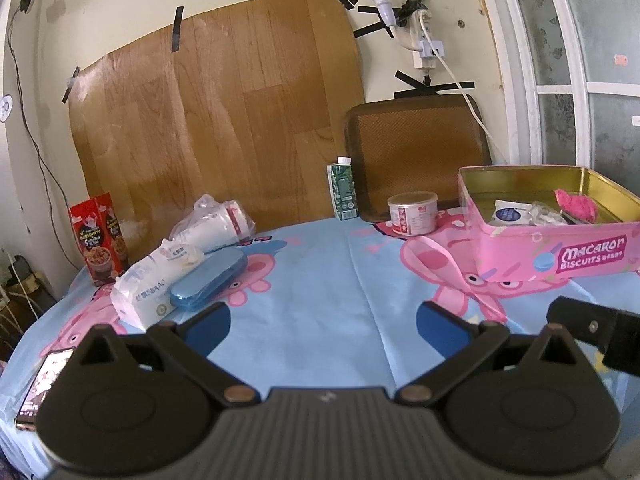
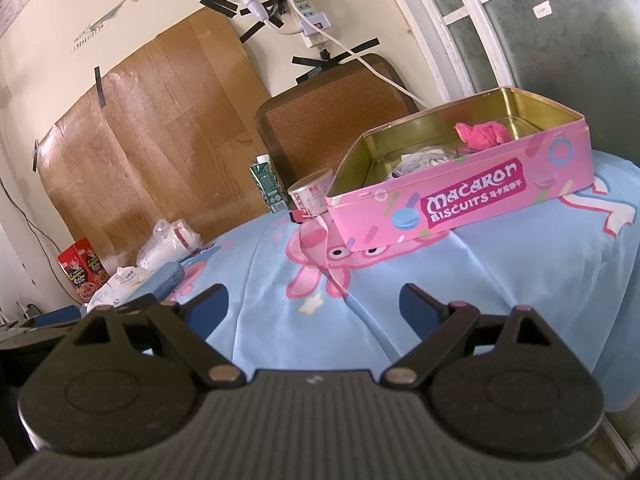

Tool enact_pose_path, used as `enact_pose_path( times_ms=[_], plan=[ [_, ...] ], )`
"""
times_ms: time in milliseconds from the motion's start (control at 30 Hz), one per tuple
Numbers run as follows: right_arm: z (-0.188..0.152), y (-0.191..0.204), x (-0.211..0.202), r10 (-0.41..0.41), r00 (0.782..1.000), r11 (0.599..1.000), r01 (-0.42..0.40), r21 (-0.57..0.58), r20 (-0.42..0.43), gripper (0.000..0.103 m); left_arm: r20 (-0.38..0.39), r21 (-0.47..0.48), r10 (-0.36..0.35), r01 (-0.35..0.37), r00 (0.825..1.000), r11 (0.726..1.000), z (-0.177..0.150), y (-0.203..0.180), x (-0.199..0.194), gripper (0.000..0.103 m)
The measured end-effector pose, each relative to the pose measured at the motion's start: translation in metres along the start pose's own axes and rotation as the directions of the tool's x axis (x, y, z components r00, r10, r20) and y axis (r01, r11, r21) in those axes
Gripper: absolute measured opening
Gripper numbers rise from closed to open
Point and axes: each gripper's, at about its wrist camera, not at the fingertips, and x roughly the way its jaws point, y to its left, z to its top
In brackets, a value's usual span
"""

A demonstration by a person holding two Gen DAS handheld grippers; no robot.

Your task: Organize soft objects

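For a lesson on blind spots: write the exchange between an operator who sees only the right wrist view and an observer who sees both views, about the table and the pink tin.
Operator: Is anything at the table's far left edge that I can't see?
Observer: Yes, a phone lies flat there, left of the open left gripper.
Operator: In the tin I make out a pink cloth and something white. What is it?
Observer: Partly a white packet with a round navy label, beside crumpled clear plastic.
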Motion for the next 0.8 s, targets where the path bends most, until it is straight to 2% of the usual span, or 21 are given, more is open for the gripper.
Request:
enact_pose_path(
  times_ms=[800],
  plan=[
    [-0.0007, 0.0019, -0.0004, -0.022, 1.000, 1.000, 0.022, 0.013, 0.010, 0.094, -0.023, 0.016, 0.008, -0.008, 1.000, 1.000, -0.0006, -0.0021, 0.0032, 0.103]
  ],
)
